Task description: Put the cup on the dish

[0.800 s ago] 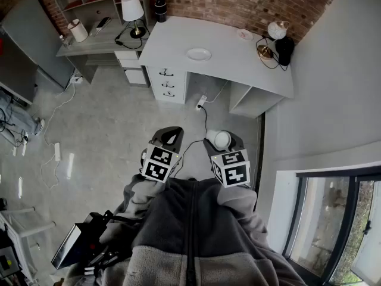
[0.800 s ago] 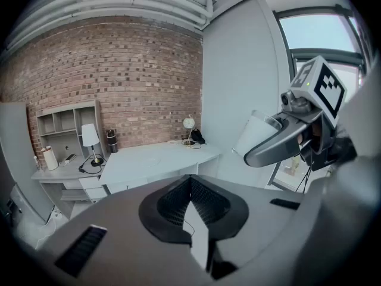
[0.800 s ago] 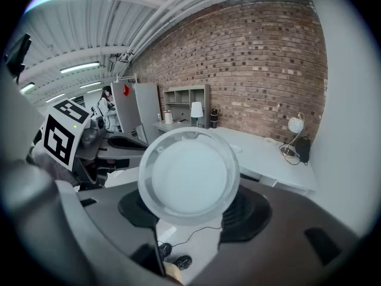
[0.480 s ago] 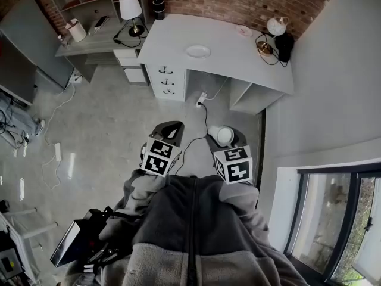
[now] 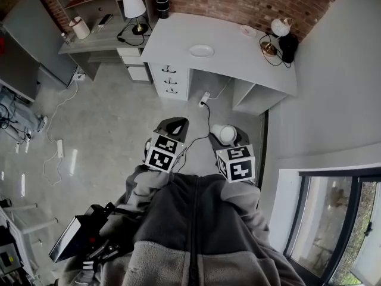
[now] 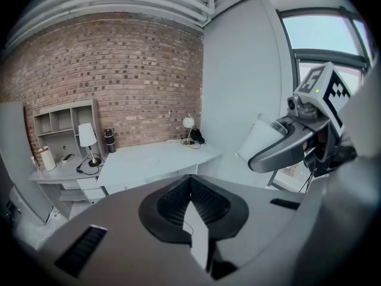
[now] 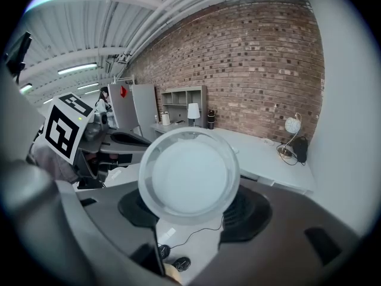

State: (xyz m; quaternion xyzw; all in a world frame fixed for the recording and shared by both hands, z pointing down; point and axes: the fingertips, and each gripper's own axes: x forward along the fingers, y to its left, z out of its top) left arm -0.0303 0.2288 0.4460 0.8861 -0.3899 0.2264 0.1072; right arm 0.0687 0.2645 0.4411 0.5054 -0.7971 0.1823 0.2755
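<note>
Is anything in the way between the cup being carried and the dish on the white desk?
Nothing visible is. The cup is held in the jaws of the right gripper; between it and the dish lies only open floor with a thin cable. The desk is bare around the dish.

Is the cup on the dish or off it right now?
Off. The right gripper holds the cup between its jaws, well short of the desk, where the dish lies bare.

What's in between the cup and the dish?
The head view shows grey floor with a black cable, then the white desk front, between cup and dish.
</note>
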